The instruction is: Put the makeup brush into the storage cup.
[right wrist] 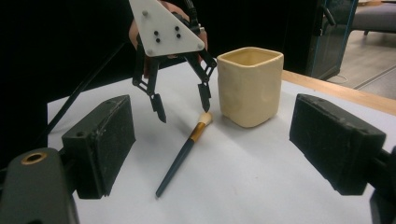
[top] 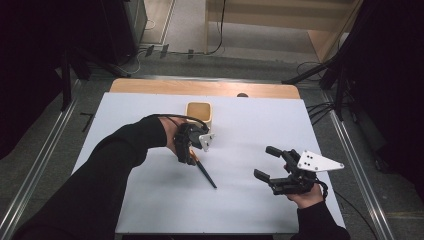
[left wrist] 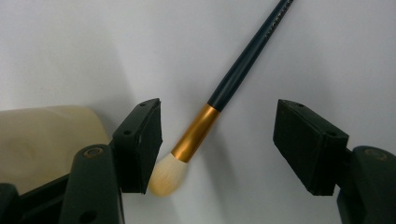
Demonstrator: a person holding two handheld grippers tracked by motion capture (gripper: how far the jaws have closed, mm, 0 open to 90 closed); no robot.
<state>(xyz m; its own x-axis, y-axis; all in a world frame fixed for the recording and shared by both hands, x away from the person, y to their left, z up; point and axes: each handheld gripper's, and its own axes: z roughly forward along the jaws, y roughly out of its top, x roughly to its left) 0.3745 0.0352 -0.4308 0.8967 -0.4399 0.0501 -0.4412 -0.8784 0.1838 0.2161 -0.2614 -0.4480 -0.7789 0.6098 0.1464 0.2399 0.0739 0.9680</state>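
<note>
My left tongs (top: 192, 159) hang over the brush (top: 204, 172), which lies flat on the white table (top: 150, 210) just in front of the cream cup (top: 200, 116), its pale bristle end toward the cup and its dark handle running away toward my right side. I have the tongs pointed almost straight down so that both jaws straddle the brush near the gold ferrule (left wrist: 195, 133): in the left gripper view one pad stands right beside the bristles (left wrist: 167, 176), perhaps brushing them, and the other stands well clear on the far side, so the jaws are partly open around the brush and not pressing on it. I judge that taking it by the ferrule rather than far down the handle keeps the grip close to the heavy end, and leaves the long handle free to swing upright if the brush is meant for the cup. My left forearm reaches in across the table with the wrist bent downward, and the grey plate on the tongs faces my right. My right tongs (top: 270, 162) wait well apart, low over the near right part of the table, jaws wide with nothing between them, levelled toward the brush and the cup (right wrist: 250, 85); my right hand (top: 307, 192) holds them from underneath, out of the left hand's way.
</note>
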